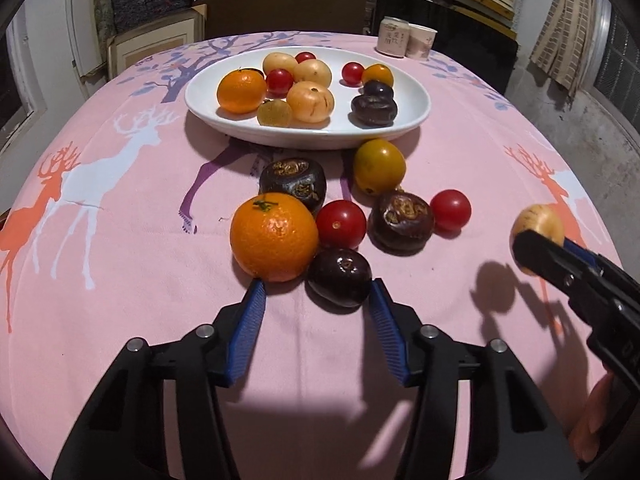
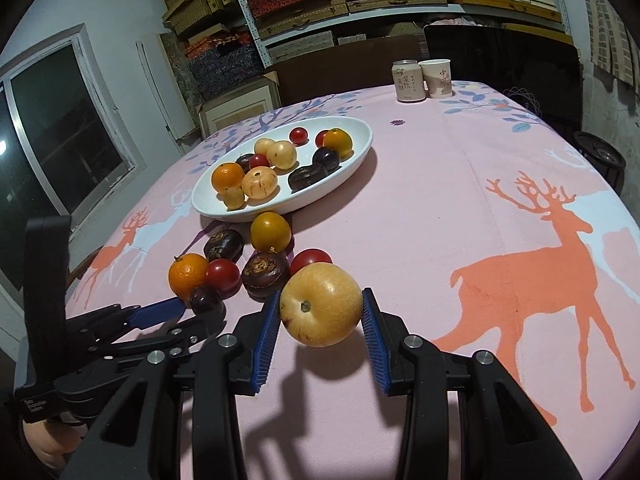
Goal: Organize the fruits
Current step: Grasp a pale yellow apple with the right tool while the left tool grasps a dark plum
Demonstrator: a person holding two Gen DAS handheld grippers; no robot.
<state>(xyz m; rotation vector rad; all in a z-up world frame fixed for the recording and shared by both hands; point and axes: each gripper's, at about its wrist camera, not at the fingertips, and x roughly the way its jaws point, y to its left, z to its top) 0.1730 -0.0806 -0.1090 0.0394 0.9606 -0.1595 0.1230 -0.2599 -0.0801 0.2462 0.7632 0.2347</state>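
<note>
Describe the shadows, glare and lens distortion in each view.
Left wrist view: fisheye bows the table edge; the held pale fruit casts a detached shadow, so it is lifted; glare spot on the orange. Right wrist view: hard shadow beneath the right gripper; dark vignette corners.

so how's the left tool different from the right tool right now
The left tool is open and holds nothing, while the right tool is shut on a pale yellow fruit. The left tool sits low by the orange and a dark purple fruit on the tablecloth; the right tool carries its fruit above the cloth, casting a shadow. Both have black frames with blue ribbed pads.
</note>
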